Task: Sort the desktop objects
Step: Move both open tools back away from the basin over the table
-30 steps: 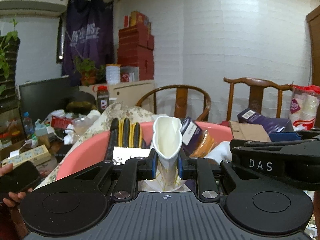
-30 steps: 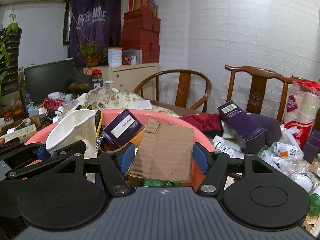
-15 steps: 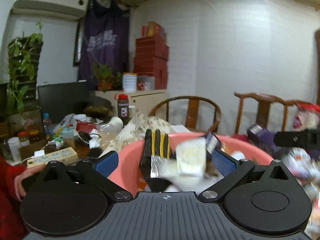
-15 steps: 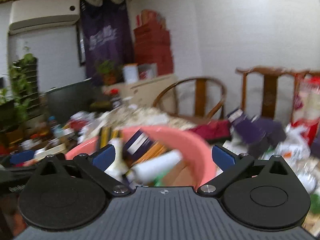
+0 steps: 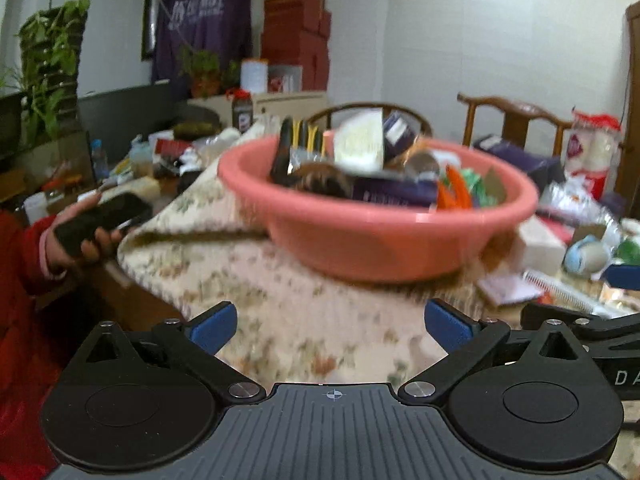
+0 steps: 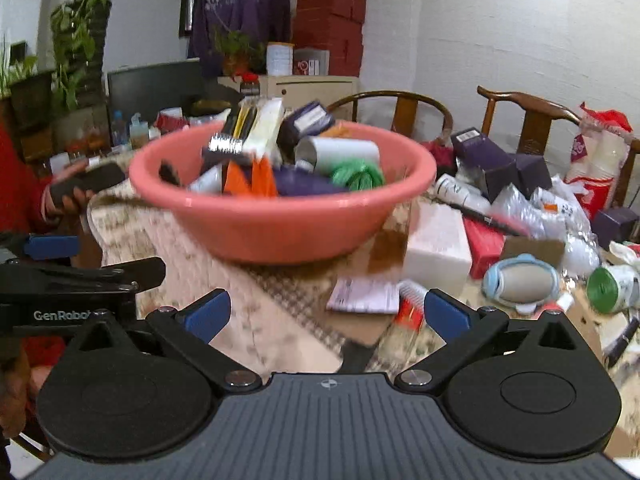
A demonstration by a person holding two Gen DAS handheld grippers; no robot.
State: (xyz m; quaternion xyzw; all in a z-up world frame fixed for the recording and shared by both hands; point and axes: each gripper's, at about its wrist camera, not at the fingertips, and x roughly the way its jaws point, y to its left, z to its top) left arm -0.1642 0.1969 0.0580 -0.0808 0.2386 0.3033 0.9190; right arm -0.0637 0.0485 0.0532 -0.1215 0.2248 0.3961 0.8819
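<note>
1. The left gripper (image 5: 330, 326) stands wide open with nothing between its blue pads, above the flowered tablecloth (image 5: 280, 304) at the table's near edge.
2. The right gripper (image 6: 327, 316) is spread just as wide and holds nothing; it hangs over the near edge too, where the cloth gives way to bare tabletop.
3. Just beyond the right gripper lie a white printed slip (image 6: 366, 294) and a white comb (image 5: 560, 290), flat on the table.
4. Toward the table's right edge sit a white box (image 6: 438, 246), a red packet (image 6: 486, 246) touching it, and a pale blue oval case (image 6: 520, 280).
5. The pink basin (image 5: 380, 236) stands on the cloth near the table's middle, heaped with sorted things: a purple box (image 6: 308, 120), a white tube (image 6: 340, 152), a green coil (image 6: 358, 174), orange pieces (image 6: 252, 180).
6. At the left edge a red-sleeved person's hand (image 5: 74, 236) holds a black phone (image 5: 102, 216).
7. Behind the table stand two wooden chairs (image 6: 528, 120).
</note>
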